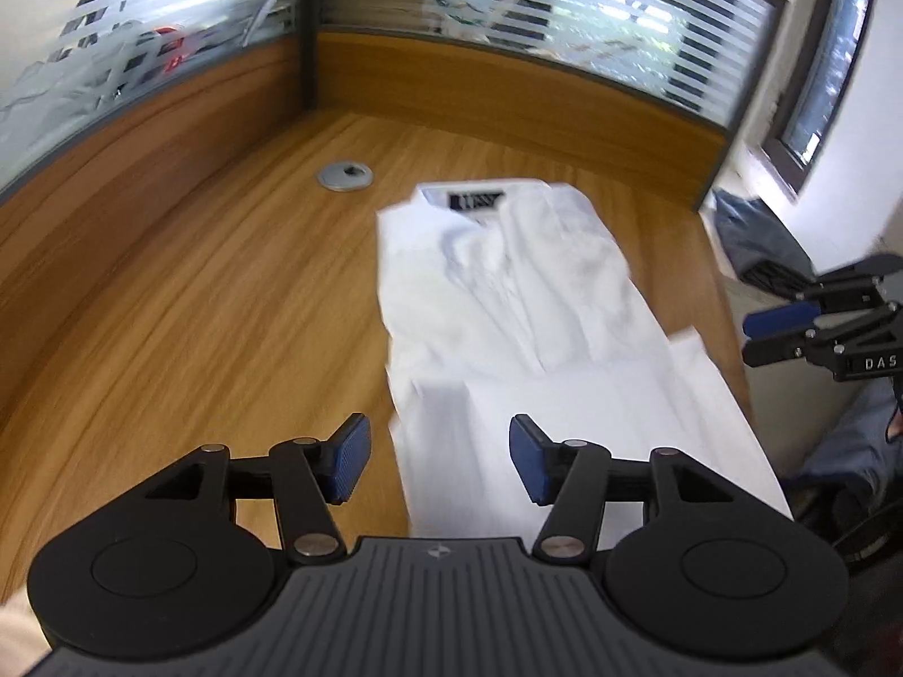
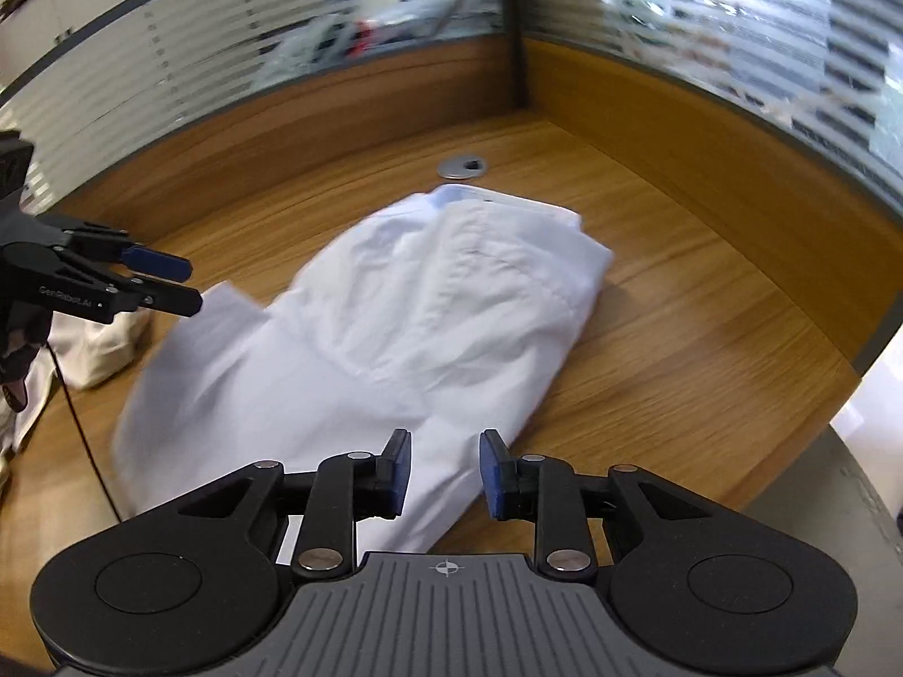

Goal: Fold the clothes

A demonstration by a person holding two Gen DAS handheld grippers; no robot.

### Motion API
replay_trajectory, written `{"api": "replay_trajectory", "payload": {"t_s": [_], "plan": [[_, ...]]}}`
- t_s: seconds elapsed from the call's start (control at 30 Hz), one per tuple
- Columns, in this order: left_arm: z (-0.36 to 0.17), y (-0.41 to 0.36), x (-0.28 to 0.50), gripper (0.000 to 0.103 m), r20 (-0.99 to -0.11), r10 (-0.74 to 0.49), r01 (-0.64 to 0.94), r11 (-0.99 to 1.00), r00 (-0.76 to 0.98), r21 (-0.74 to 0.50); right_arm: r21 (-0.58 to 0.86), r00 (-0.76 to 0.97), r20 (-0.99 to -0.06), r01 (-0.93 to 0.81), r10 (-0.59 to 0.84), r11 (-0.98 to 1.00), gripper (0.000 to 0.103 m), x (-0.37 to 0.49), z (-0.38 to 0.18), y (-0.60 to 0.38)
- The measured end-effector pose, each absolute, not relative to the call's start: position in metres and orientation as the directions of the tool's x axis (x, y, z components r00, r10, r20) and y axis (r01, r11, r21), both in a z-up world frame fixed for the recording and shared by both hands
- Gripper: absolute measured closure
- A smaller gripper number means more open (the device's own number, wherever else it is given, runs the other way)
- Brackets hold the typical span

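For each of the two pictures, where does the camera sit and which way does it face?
Left wrist: sits behind the open left tool, faces the white shirt on the wooden desk; right tool shows at right.
Right wrist: sits behind the open right tool, faces the shirt; left tool shows at left.
Shared: shirt, desk, cable grommet.
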State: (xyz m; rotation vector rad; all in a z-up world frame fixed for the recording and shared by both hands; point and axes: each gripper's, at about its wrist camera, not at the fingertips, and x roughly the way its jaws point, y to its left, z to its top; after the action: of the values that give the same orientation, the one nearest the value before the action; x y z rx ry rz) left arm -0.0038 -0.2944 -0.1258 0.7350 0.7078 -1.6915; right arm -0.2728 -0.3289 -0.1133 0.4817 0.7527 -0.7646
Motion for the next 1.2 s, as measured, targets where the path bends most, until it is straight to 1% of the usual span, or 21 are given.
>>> {"api": "replay_trajectory", "payload": {"t_s": [0.1,0.27,0.37,0.6,0.7,0.83,0.87,1.0,1.07,1.2], "plan": [[-0.127,-0.272,-0.011,0.039,-0.780,-0.584,0.967,-0.237,-0.223,-0.099,0.120,0.499,-0.755,0.744,-0.426,0.658,0.073,-0.253,-0.108,-0.305],[-0.133,-0.239,-0.026,0.038,-0.785,-0.566,0.956,-0.273,-0.253,-0.111,0.099,0.491,-0.768,0.726,-0.412,0.681,0.073,-0.233,-0.114,-0.268],[-0.138,-0.228,-0.039,0.038,-0.788,-0.557,0.951,-0.289,-0.263,-0.113,0.069,0.471,-0.783,0.715,-0.407,0.695,0.073,-0.223,-0.126,-0.251],[-0.151,-0.223,-0.054,0.038,-0.801,-0.545,0.952,-0.291,-0.247,-0.095,0.062,0.411,-0.831,0.738,-0.375,0.672,0.075,-0.226,-0.169,-0.253],[-0.149,-0.224,-0.055,0.039,-0.795,-0.560,0.955,-0.284,-0.233,-0.081,0.062,0.413,-0.834,0.729,-0.365,0.682,0.076,-0.226,-0.156,-0.257],[-0.144,-0.231,-0.062,0.040,-0.781,-0.580,0.959,-0.270,-0.232,-0.084,0.038,0.443,-0.804,0.704,-0.397,0.709,0.076,-0.224,-0.132,-0.264],[-0.144,-0.234,-0.064,0.041,-0.778,-0.583,0.960,-0.267,-0.234,-0.089,0.034,0.452,-0.795,0.699,-0.405,0.714,0.076,-0.222,-0.127,-0.268],[-0.147,-0.246,-0.079,0.063,-0.777,-0.584,0.960,-0.266,-0.234,-0.089,0.018,0.473,-0.773,0.681,-0.422,0.732,0.076,-0.210,-0.120,-0.287],[-0.151,-0.253,-0.086,0.069,-0.780,-0.579,0.958,-0.271,-0.237,-0.090,0.003,0.469,-0.774,0.674,-0.425,0.739,0.076,-0.203,-0.124,-0.299],[-0.165,-0.267,-0.095,0.068,-0.798,-0.558,0.958,-0.275,-0.228,-0.082,-0.009,0.448,-0.800,0.655,-0.399,0.755,0.076,-0.193,-0.144,-0.320]]}}
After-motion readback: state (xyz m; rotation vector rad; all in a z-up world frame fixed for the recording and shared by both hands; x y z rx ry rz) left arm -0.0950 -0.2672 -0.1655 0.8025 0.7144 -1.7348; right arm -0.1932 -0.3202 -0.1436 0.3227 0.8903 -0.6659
